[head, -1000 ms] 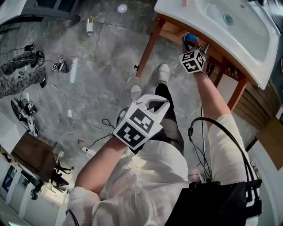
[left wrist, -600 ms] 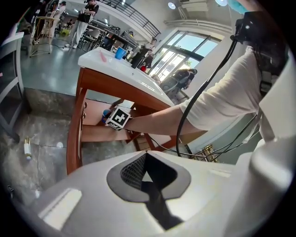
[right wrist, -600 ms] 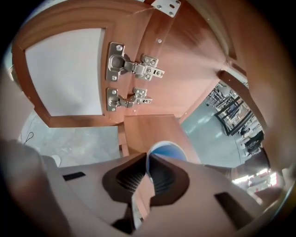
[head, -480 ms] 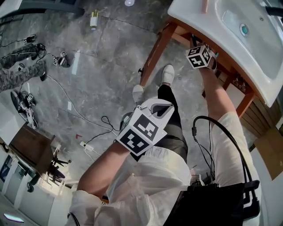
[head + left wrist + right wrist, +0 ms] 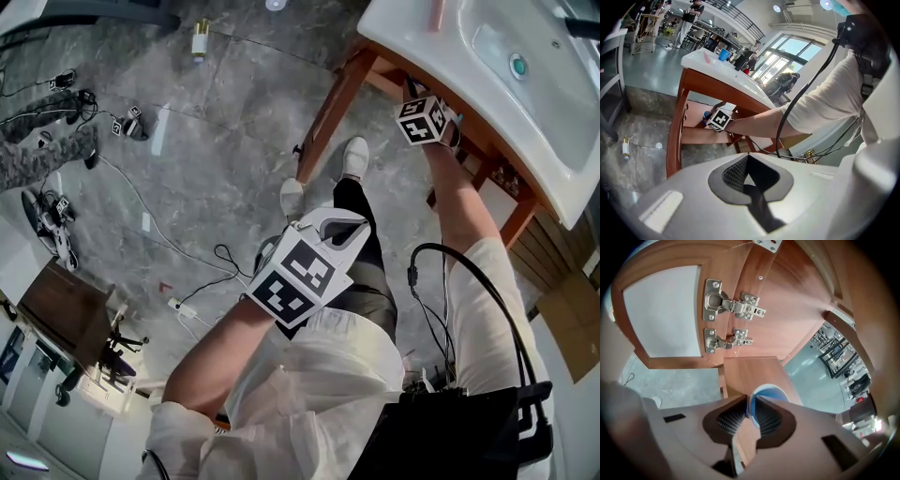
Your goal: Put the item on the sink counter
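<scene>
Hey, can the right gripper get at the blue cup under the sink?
Likely yes: the right gripper already has the rim of the blue cup between its jaws, which just opened slightly, and nothing on the wooden shelf blocks it.

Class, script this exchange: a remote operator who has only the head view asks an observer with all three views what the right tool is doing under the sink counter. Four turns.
Operator: My head view shows only the marker cube of the right tool, beside the edge of the sink counter. What is at its tip?
Observer: The right gripper view shows its jaws pinched on the rim of a blue cup.
Operator: Where is that cup?
Observer: It looks set on the wooden shelf under the counter; the left gripper view shows it there from the side.
</scene>
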A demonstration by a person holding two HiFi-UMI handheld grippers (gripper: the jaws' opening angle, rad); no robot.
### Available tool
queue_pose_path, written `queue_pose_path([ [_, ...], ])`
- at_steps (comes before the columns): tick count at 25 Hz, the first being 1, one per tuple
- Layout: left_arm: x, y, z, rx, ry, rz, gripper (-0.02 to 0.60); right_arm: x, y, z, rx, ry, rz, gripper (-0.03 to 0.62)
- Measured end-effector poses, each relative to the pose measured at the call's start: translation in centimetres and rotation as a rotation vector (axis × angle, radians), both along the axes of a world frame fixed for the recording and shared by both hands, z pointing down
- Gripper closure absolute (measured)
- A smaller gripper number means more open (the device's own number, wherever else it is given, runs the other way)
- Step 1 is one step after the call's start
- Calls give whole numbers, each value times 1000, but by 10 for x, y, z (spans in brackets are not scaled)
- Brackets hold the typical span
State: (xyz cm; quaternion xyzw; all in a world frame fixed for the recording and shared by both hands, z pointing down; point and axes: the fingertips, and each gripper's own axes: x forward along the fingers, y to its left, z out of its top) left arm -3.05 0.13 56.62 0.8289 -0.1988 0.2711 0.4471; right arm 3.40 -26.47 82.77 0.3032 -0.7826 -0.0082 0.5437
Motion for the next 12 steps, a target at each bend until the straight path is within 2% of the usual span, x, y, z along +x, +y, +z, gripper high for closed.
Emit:
queue_pose_path([
  [5, -2, 3, -4, 9, -5, 5, 577, -3, 3, -14, 10, -10, 17, 519],
  [12, 1, 10, -24, 43, 4, 33, 576, -9, 23, -46, 33, -8, 14, 517],
])
